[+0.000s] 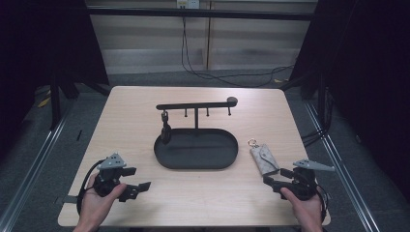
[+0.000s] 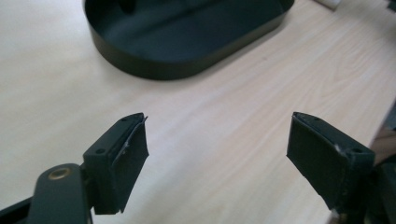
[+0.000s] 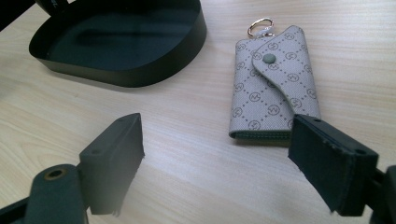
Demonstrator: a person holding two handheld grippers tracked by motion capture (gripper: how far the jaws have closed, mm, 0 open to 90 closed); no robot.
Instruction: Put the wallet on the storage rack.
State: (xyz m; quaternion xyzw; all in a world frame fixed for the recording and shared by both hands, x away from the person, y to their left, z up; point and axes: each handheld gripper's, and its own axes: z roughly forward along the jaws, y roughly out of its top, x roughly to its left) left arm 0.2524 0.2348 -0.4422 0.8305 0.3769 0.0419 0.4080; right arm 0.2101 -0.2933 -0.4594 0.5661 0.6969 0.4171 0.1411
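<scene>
the right claw (image 3: 215, 163) hangs wide just near the patterned key pouch (image 3: 271, 84), right of the black oval tray (image 1: 196, 164); the left claw (image 2: 217, 163) gapes wide over bare desk (image 1: 135, 121).

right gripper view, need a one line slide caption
Open right gripper low over the wooden table, facing a patterned key pouch beside a black oval tray.
</scene>
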